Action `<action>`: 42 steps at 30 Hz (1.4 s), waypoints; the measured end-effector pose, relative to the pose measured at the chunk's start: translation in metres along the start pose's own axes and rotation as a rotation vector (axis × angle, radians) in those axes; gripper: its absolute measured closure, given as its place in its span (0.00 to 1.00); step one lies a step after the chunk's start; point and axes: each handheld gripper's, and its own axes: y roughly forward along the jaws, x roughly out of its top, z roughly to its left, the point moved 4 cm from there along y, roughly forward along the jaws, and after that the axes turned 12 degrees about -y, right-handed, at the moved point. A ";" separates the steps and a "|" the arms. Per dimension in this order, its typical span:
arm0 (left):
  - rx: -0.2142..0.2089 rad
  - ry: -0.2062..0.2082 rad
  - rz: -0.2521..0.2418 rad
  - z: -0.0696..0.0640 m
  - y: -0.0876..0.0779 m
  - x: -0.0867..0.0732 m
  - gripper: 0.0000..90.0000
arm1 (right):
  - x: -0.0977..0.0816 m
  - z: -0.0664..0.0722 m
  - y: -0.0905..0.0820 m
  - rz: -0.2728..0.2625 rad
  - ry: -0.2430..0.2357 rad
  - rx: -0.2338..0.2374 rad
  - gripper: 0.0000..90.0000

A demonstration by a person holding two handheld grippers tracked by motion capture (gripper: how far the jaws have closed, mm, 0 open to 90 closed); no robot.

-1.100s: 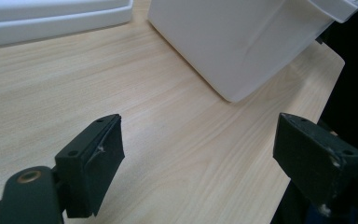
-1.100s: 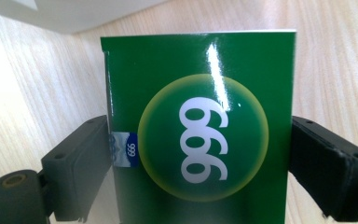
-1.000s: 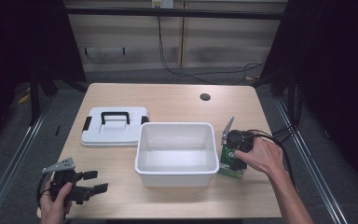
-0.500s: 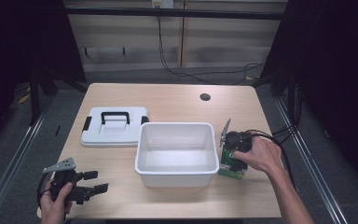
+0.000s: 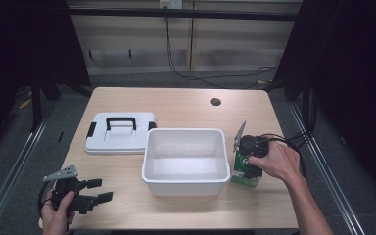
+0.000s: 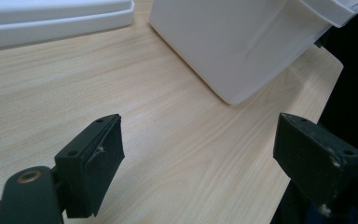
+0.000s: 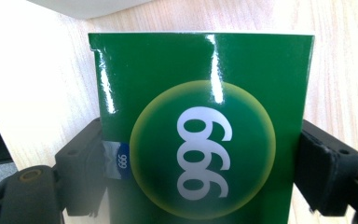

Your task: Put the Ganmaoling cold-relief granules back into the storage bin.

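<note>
Pale wooden surface (image 5: 186,105), dark room beyond. On it I log: a white lid with a black handle (image 5: 120,132) at left; an empty white plastic bin (image 5: 185,159) in the middle; a green carton marked "999" (image 7: 200,130) standing just right of the bin. My right hand-held gripper (image 5: 248,161) clamps the carton's sides. My left hand-held gripper (image 5: 95,191) sits at the near left corner, jaws wide, holding nothing.

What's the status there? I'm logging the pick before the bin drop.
Right claw shut on green box, right of white bin. Left claw open, idle over table. Bin wall beside the box; lid off.
</note>
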 end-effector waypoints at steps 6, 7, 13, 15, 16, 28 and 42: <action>-0.001 0.002 0.003 0.000 0.000 0.000 0.18 | -0.003 -0.001 -0.005 -0.024 -0.001 0.007 0.18; -0.001 0.002 0.003 0.000 0.000 0.000 0.18 | -0.003 -0.001 -0.005 -0.024 -0.001 0.007 0.18; 0.000 0.001 0.000 0.000 0.000 0.000 0.18 | -0.002 0.000 -0.010 -0.042 -0.005 0.007 0.18; 0.003 0.002 0.001 0.000 0.000 0.000 0.18 | -0.003 -0.001 -0.015 -0.046 0.000 0.004 0.18; 0.002 0.003 0.002 0.000 0.000 0.000 0.18 | -0.003 -0.002 -0.017 -0.047 -0.005 0.001 0.18; 0.004 0.003 0.002 0.001 0.000 0.000 0.18 | -0.014 0.002 -0.035 -0.085 -0.001 -0.019 0.18; 0.001 0.000 0.004 0.000 0.001 0.000 0.18 | -0.028 0.008 -0.058 -0.168 0.024 -0.040 0.18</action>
